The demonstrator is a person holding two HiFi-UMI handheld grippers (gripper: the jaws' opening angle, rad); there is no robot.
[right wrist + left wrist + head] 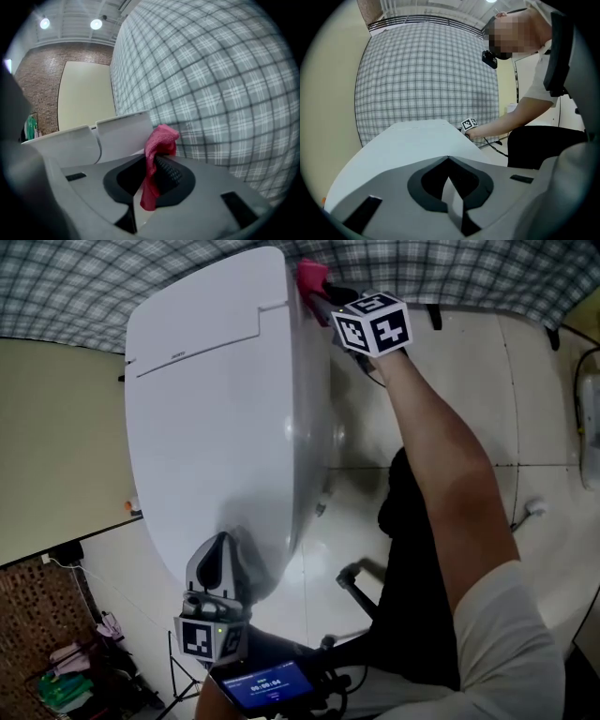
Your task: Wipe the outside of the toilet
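Right hand-held gripper (322,294) is clenched on the pink cloth (312,276), and that cloth sits at the toilet's (216,418) rear right corner, up by the hinge end of the lid. Contact looks close, but I can't tell whether it is pressing on the shell. The toilet's long axis runs from that rear end down to its front nose, so the unwiped right flank lies straight along the arm's pull-back line. I'd say a front-going stroke is the natural one. Left hand-held gripper (222,546) is clenched on nothing, parked at the toilet's front nose and pointing along the lid. The right is clearly the working hand.
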